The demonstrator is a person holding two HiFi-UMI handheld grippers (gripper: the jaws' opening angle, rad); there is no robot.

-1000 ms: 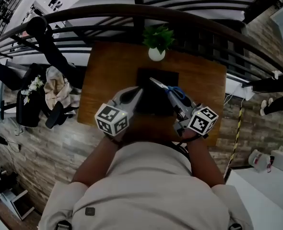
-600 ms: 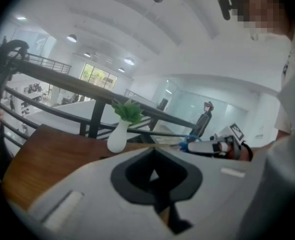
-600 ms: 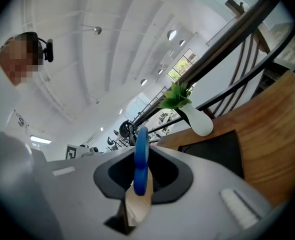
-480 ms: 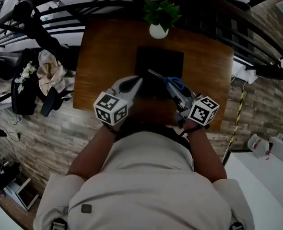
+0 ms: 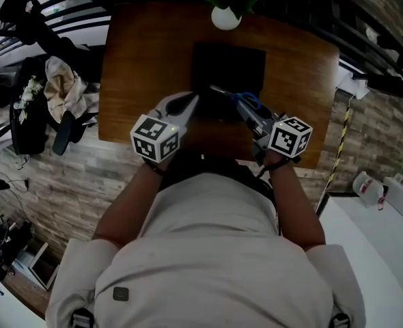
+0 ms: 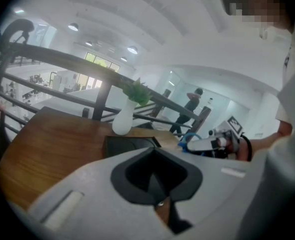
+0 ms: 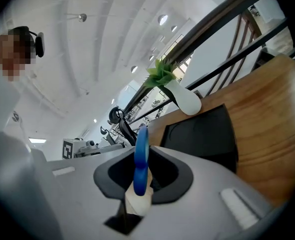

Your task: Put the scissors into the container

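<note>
One scissors, blue handle btwn right tongs, tips over container

Brown wooden table bearing a green plant in a white vase at its far edge; dark curved railing behind; grey-brown plank floor; white ceiling with round lights.

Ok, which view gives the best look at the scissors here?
The head view: it shows the scissors whole, blades and blue handle, held in the right gripper near the black container. The right gripper view shows only the handle edge-on between the jaws; the left gripper view catches a sliver of blue.
</note>
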